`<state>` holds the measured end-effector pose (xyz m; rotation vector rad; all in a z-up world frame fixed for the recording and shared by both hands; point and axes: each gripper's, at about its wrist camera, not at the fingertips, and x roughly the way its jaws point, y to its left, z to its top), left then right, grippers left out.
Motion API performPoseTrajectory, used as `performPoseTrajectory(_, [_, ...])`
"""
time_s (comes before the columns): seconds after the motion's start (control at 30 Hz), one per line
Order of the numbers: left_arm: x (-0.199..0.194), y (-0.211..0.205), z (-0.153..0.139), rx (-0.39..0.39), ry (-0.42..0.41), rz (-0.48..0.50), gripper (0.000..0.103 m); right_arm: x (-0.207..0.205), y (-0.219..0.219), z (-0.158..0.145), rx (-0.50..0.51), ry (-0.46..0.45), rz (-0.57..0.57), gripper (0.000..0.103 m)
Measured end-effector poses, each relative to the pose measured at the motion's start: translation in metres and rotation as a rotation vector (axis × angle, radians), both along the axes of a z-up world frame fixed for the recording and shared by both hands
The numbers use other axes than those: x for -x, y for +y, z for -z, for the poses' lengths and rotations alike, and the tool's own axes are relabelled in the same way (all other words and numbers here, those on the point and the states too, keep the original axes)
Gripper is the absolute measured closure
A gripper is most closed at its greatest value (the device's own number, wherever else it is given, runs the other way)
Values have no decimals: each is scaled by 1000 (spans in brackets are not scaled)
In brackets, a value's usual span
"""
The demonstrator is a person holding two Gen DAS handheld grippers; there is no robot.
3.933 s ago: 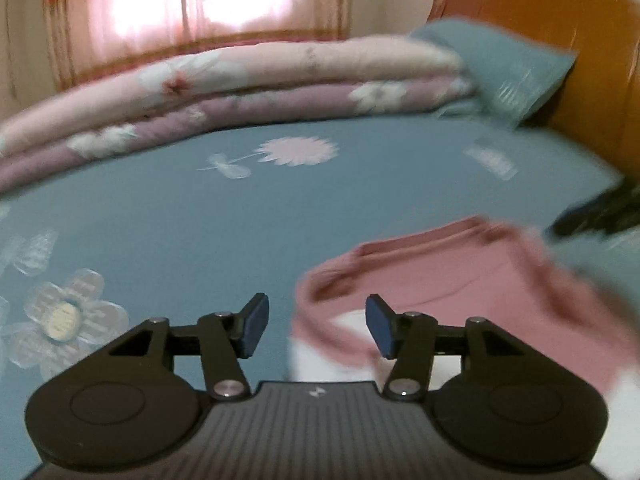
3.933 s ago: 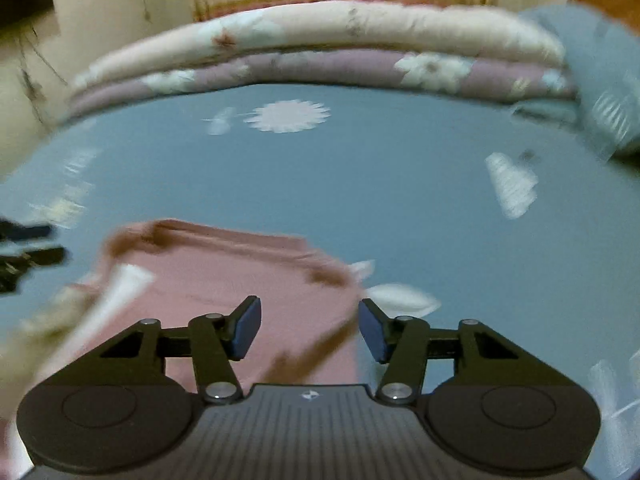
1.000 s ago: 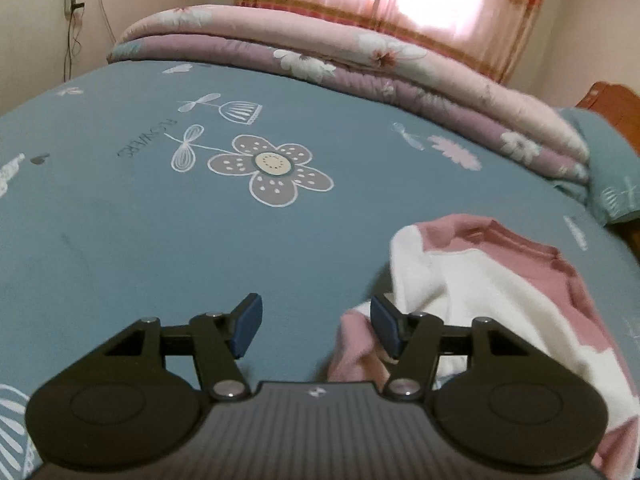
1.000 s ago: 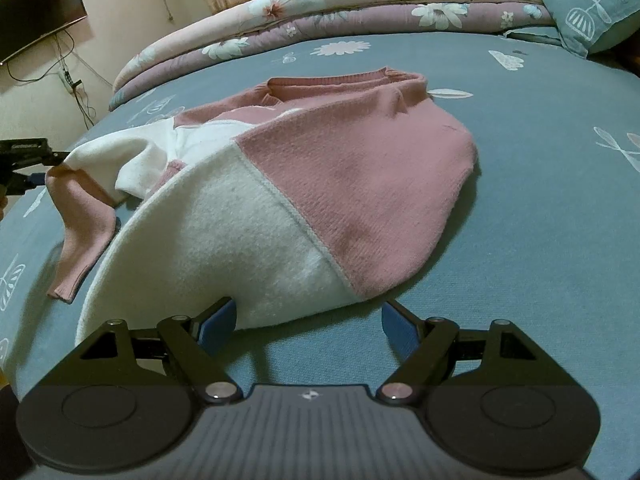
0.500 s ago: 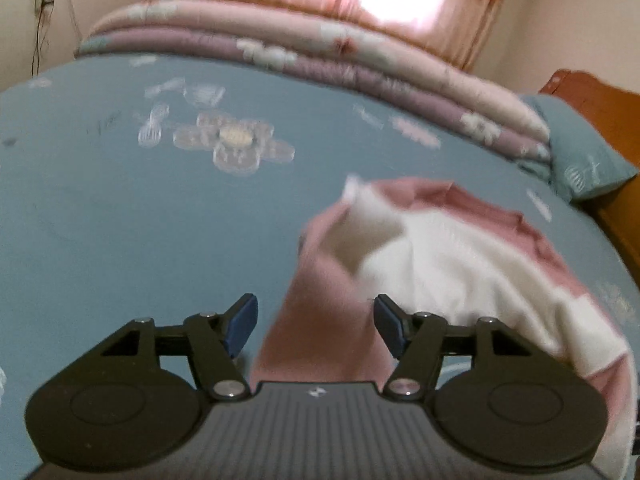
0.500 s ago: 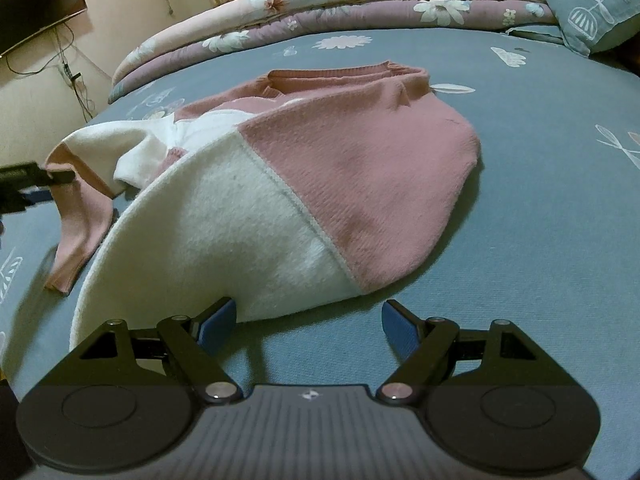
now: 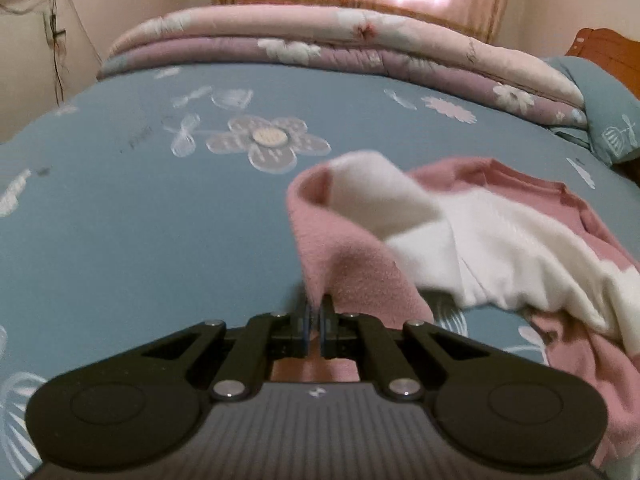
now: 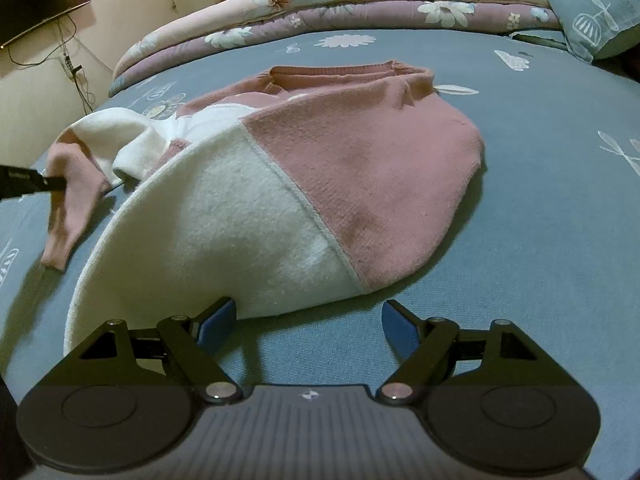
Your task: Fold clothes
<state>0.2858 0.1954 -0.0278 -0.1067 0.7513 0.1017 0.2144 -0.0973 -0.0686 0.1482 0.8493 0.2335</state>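
One sweater (image 8: 304, 184) on the bed (image 8: 540, 200), pink and white, lying in a loose heap with its neckline toward the rolled quilts (image 8: 360, 4). The left tool (image 7: 315, 320) is clamped on the pink sleeve (image 7: 352, 272), lifting that cloth clear of the sheet. The right tool (image 8: 308, 324) stands wide apart just at the white hem, gripping nothing. It looks thick, soft knit (light, floppy, no stiffness at all), so it should sag wherever unsupported; cuffs, hem and shoulder seams seem the sound places to pinch. The count: one garment, two quilts stacked, one pillow (image 8: 592, 12), two tools.
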Motion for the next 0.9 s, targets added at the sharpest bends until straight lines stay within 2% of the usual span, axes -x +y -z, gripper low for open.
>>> performPoseTrajectory(0.17, [-10, 14, -21, -70, -40, -66, 102, 0, 0, 0, -1, 1, 3, 19])
performPoseTrajectory(0.4, [-32, 49, -35, -184, -24, -198, 102, -2, 0, 2, 3, 8, 6, 19])
performPoseTrajectory(0.47, [-36, 60, -35, -195, -16, -232, 102, -3, 0, 3, 5, 10, 7, 19])
performPoseTrajectory(0.63, [-47, 78, -15, -230, 44, -276, 101, -6, 2, 6, 15, 14, 9, 18])
performPoseTrajectory(0.77, [-50, 86, 8, -224, 116, -302, 101, -7, 2, 7, 18, 12, 10, 17])
performPoseTrajectory(0.9, [-49, 93, 21, -195, 146, -321, 94, -7, 3, 7, 25, 9, 10, 17])
